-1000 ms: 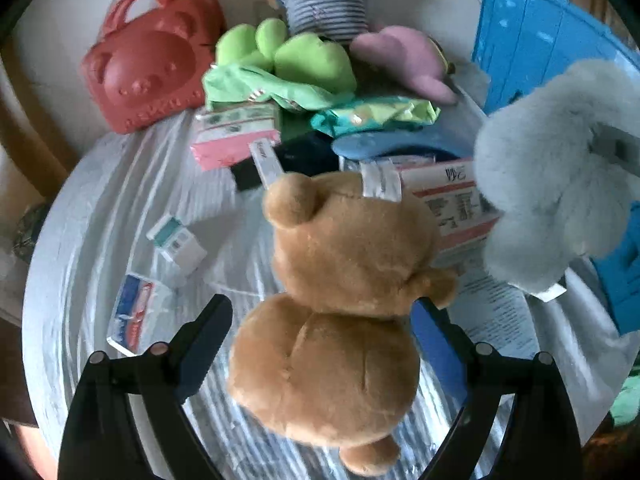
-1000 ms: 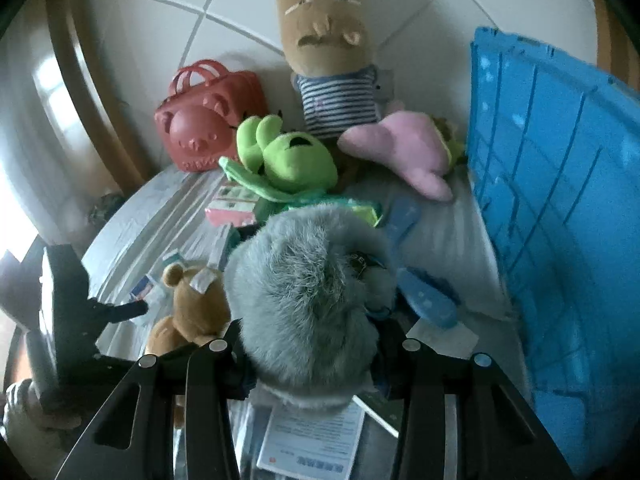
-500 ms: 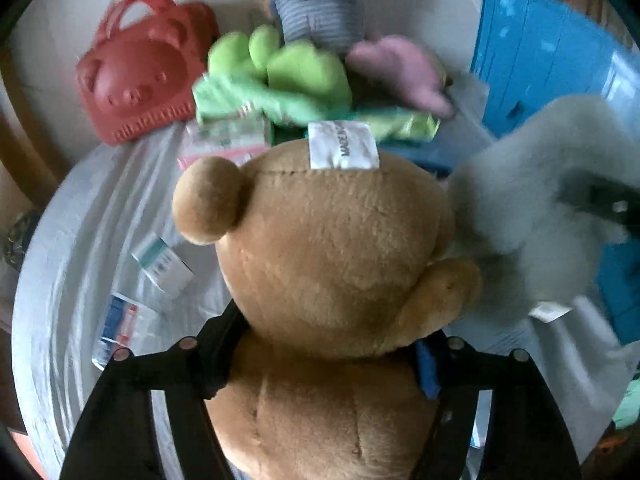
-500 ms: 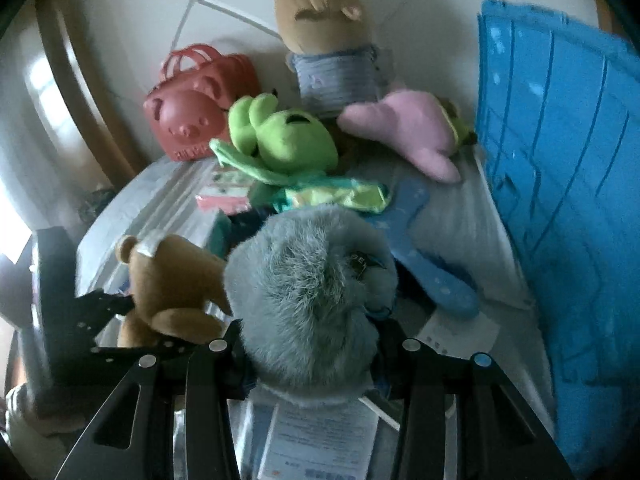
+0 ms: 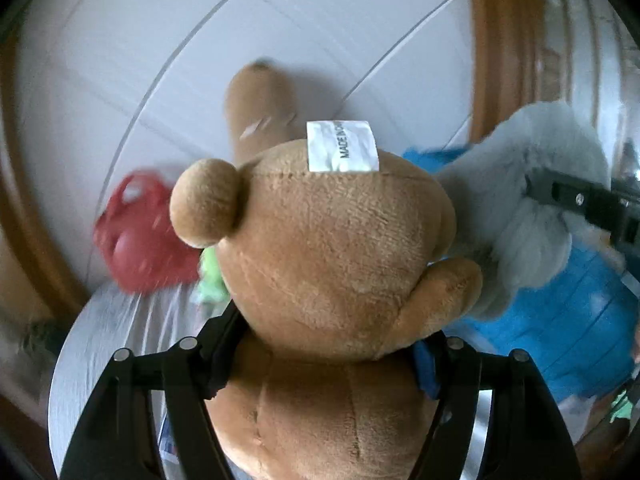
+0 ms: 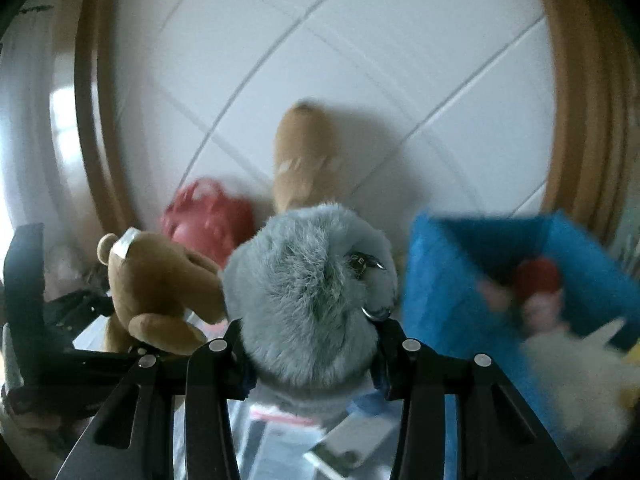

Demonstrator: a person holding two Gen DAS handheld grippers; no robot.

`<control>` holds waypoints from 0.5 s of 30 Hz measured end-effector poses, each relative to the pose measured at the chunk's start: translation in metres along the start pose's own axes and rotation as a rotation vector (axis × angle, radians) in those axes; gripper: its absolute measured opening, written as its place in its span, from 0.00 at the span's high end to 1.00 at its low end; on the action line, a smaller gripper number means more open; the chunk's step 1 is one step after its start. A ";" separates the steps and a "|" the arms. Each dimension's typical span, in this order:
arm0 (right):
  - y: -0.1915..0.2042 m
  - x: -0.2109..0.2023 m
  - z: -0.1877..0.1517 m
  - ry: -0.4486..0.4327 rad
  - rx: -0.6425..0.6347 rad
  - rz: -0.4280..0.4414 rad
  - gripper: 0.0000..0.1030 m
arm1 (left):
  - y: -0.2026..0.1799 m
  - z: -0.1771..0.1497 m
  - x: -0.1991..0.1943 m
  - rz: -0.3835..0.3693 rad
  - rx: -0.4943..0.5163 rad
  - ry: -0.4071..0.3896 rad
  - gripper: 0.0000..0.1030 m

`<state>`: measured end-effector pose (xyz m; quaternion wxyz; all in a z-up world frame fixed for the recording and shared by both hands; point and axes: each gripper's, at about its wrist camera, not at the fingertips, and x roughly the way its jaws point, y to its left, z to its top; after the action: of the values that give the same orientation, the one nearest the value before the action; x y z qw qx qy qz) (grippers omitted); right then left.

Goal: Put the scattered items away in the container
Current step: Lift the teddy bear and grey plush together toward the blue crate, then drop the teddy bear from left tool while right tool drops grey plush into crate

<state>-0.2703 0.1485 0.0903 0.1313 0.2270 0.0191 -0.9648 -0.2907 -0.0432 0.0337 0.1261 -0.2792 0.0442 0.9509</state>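
Tiled wall (image 6: 360, 60) behind (both grippers (image 5: 324, 360) gripping plush)

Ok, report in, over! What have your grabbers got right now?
Left gripper shut on brown teddy bear. Right gripper shut on grey fluffy toy. Blue bin open at right, toys already inside. Nothing in the way.

A white-covered table (image 5: 116, 320) carries a red bag (image 5: 140, 240) at its far edge, papers (image 6: 288, 440) nearer.
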 end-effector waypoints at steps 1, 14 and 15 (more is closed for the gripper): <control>-0.015 -0.018 0.014 -0.032 0.002 -0.020 0.59 | -0.012 0.017 -0.003 -0.019 0.008 -0.019 0.32; -0.226 -0.124 0.081 -0.090 0.040 -0.325 0.59 | -0.212 0.197 0.039 -0.250 0.074 -0.029 0.32; -0.240 -0.121 0.081 -0.081 0.051 -0.329 0.59 | -0.225 0.203 0.048 -0.242 0.078 -0.011 0.32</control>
<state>-0.2641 0.4021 0.2110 -0.0336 0.1852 0.0262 -0.9818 -0.3756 0.2149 0.1751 0.2511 -0.2720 0.0464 0.9278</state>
